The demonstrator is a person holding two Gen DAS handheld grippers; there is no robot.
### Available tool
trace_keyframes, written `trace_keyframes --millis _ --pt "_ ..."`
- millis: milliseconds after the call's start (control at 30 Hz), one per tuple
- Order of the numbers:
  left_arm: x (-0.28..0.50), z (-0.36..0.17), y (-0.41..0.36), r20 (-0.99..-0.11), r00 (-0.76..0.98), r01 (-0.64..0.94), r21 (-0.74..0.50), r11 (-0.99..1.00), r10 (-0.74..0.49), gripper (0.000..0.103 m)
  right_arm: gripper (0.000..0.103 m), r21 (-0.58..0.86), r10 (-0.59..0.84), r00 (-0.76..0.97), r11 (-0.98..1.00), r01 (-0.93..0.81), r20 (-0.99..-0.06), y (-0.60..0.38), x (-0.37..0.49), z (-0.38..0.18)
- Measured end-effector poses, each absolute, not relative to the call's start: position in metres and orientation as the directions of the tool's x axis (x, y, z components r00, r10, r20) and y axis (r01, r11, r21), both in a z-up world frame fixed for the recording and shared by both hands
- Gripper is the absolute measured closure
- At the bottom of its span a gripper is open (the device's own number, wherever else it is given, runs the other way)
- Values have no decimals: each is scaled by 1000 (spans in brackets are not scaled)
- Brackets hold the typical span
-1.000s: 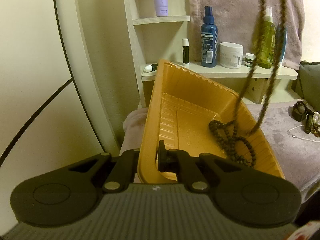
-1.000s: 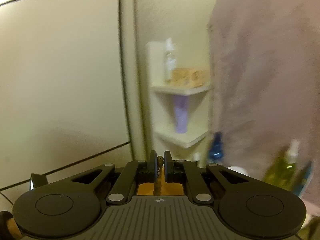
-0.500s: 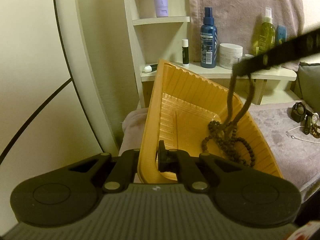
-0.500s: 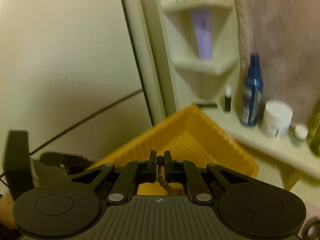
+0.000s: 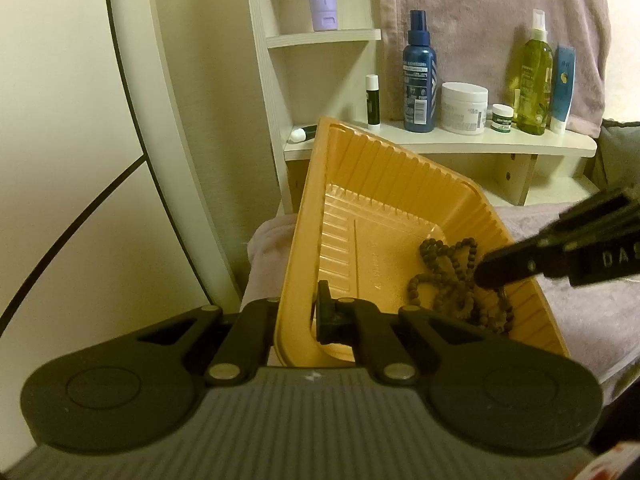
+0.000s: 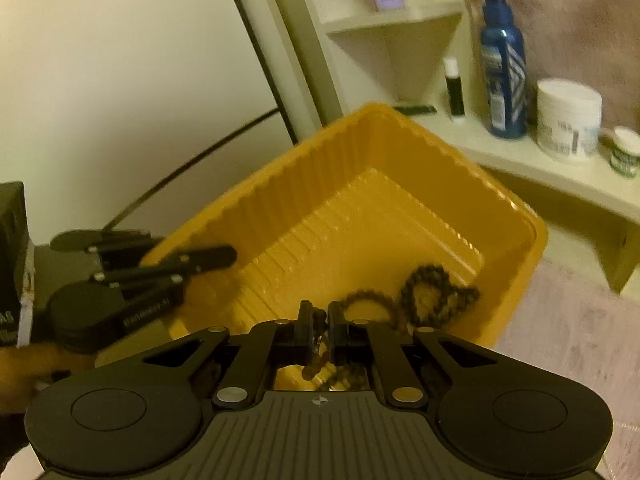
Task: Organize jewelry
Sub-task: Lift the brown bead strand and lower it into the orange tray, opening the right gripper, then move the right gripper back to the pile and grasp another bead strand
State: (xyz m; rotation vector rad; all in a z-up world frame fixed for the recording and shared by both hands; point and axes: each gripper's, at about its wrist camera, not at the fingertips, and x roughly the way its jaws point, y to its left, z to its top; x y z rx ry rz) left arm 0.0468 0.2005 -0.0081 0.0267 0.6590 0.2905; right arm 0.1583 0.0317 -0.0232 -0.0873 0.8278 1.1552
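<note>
Inside the yellow tray [image 6: 400, 184], bead necklace [image 6: 436, 296] pinched by right tool [image 6: 319, 330], left tool [image 5: 298, 312] clamping tray rim

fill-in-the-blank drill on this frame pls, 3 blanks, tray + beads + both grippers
The left hand-held gripper is clamped on the rim of the ___ tray.
The bead necklace lies piled ___ the tray.
On the shelf, the white jar stands right beside the ___ spray bottle.
The right hand-held gripper pinches the necklace.

Missing words: yellow; inside; blue
</note>
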Motion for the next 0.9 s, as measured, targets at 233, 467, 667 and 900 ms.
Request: trace_keyframes --millis 233,467,667,900 --pt "48 -9 200 -602 749 -258 120 959 277 99 32 384 780 242 521 -762 -577 -10 162 -22" --pt "48 -9 200 -603 748 -258 118 959 275 99 32 245 631 519 739 -627 -576 -101 158 -29" --pt "50 -9 199 -606 744 -258 129 958 282 99 32 200 482 628 862 -467 -611 -179 153 -48" --pt "49 -9 197 -612 735 -262 141 955 292 99 47 134 377 677 914 -384 -632 -224 153 -66"
